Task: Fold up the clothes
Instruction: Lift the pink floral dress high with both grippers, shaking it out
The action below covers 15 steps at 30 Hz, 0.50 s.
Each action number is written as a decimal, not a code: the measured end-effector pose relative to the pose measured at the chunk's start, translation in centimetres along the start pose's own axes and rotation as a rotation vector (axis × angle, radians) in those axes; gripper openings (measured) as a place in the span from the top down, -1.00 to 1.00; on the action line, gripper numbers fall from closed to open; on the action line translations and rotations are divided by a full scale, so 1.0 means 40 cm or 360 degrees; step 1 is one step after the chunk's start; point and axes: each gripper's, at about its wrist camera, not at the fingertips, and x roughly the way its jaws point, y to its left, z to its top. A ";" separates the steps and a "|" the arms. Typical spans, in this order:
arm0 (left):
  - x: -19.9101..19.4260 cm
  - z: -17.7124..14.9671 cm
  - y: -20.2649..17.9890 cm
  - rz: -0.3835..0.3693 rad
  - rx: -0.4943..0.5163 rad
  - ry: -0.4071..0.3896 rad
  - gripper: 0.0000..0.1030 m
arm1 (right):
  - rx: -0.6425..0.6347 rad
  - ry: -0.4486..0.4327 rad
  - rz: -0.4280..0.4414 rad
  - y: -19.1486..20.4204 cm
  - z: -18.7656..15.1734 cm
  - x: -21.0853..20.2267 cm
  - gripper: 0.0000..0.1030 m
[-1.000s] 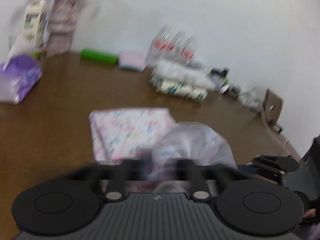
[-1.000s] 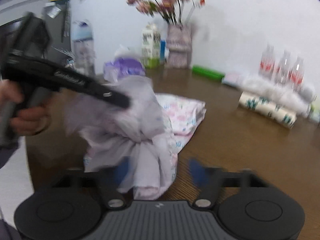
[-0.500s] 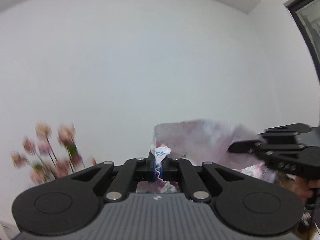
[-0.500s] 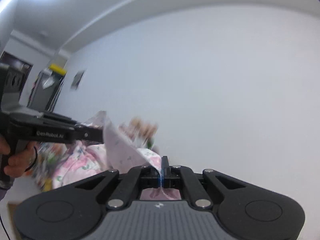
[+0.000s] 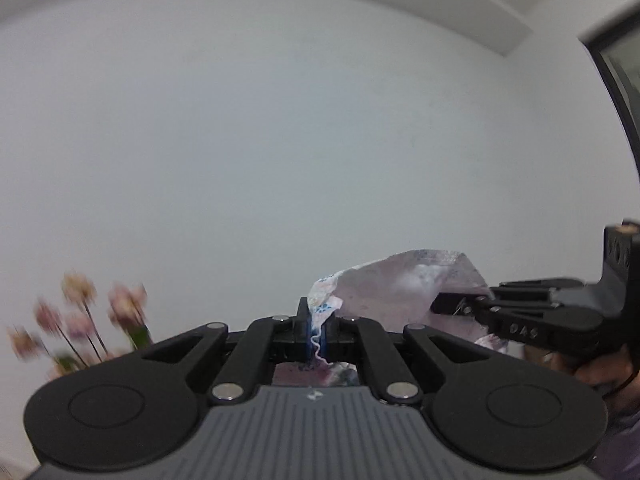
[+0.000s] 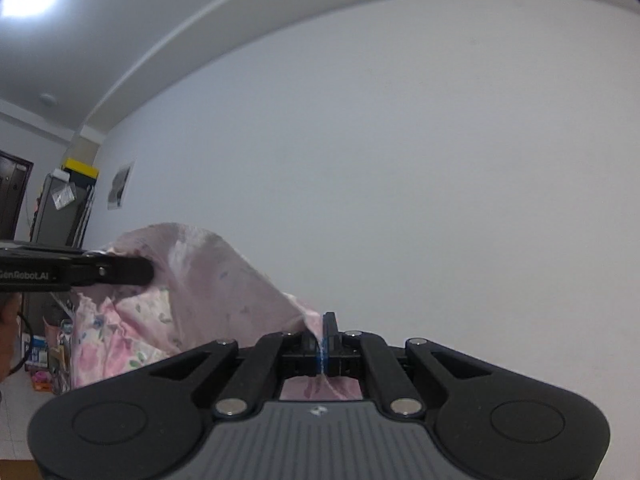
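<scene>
1. Facing upward, both wrist cameras are filled mostly by a plain white wall (image 5: 320, 140) and, in the right wrist view, a ceiling (image 6: 120, 12) with a bright lamp at the upper left corner.
2. No table surface is seen in either view; only a strip of pale floor is glimpsed at the lower left of the right wrist view.
3. A dark door (image 6: 10, 196), a grey cabinet (image 6: 56, 208) topped by a yellow box and a small wall picture (image 6: 119, 186) are seen at the left edge of the right wrist view.
4. Blurred pink flowers (image 5: 84, 320) are seen low at the left of the left wrist view.
5. The floral garment (image 6: 192, 296) is held in the air, stretched between the two grippers.
6. The left gripper (image 5: 318, 336) is pressed together on one edge of the cloth.
7. The right gripper (image 6: 322, 346) is pinched on another edge.
8. Open space is seen ahead of and above both grippers, with the wall well apart from the cloth.
</scene>
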 end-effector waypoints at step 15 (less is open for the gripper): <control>-0.080 0.123 -0.067 0.0172 0.0148 -0.0245 0.92 | -0.0069 -0.0274 0.0030 0.045 0.155 -0.239 1.00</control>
